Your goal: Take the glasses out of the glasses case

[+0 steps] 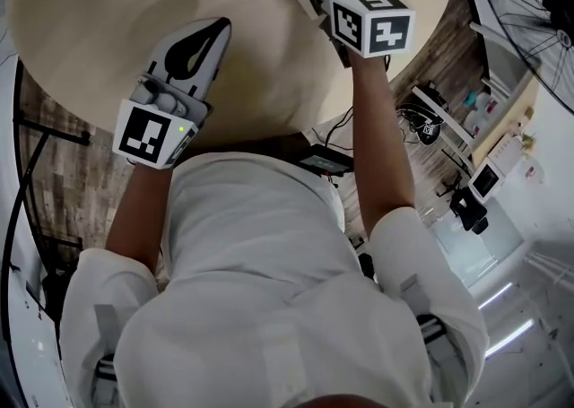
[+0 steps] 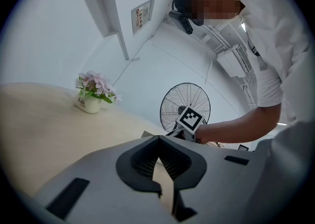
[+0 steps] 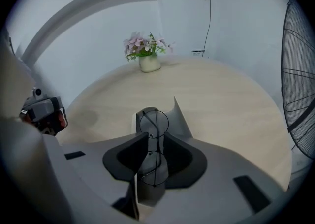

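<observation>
Surface: round pale wooden worktop (image 1: pixel 99 3), mostly bare; small white pot of pink flowers (image 3: pixel 147 56) near the far edge, at 12 o'clock from the right tool.
Room: white walls all round; wood-plank floor (image 1: pixel 54 173) at 9 o'clock of the head view; black wire-guard fan (image 1: pixel 529 12) off the worktop at 2 o'clock; cluttered white shelf (image 1: pixel 466 124) at 3 o'clock, its contents too small to sort out.
Right tool (image 3: pixel 151 138): held out over the worktop at 12 o'clock of the head view; jaws clamped on the long sides of a pale grey oblong glasses case (image 3: pixel 150 195).
Glasses: thin black wire-framed round glasses (image 3: pixel 153 144) lying lengthwise along that case, one lens beyond the jaw tips, the other nearer the camera, bridge between the jaws.
Flap: pointed grey flap (image 3: pixel 180 117) standing up at 1 o'clock of the case.
Left tool (image 1: pixel 218 28): over the worktop at 10 o'clock of the head view, well apart from the case; jaw tips together, nothing between them.
Hidden or unclear: right tool's tips and most of the case cut off by the top edge of the head view; unclear whether the pads also touch the wire frame; underside of the case out of sight, so resting or lifted not readable.
</observation>
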Demonstrator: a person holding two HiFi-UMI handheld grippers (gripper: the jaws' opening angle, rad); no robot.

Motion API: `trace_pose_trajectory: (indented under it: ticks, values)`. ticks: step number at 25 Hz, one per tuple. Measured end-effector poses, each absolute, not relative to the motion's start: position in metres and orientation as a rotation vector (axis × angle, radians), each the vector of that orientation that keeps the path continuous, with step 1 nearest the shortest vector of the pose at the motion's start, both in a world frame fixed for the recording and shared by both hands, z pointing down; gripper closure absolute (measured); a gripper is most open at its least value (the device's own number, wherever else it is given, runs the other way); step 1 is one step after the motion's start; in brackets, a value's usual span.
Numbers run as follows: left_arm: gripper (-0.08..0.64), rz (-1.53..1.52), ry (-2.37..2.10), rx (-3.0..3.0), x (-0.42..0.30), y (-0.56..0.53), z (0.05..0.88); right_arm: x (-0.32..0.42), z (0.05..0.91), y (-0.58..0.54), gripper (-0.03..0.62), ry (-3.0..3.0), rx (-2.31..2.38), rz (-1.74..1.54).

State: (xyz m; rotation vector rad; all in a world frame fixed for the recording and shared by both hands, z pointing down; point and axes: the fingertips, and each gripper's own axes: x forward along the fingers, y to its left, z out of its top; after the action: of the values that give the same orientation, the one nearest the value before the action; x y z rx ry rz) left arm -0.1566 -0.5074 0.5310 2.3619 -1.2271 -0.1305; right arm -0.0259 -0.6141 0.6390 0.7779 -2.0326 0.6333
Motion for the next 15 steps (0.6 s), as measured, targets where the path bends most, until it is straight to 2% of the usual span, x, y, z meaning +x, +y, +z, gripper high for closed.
trace_pose_trajectory:
  ticks: [15]
  values:
    - [0.548,-0.131,-1.225,2.324,-0.162,-0.513,0.548,-0.026,0.659,-0.616,0.498,-1.932,0.703,0.656]
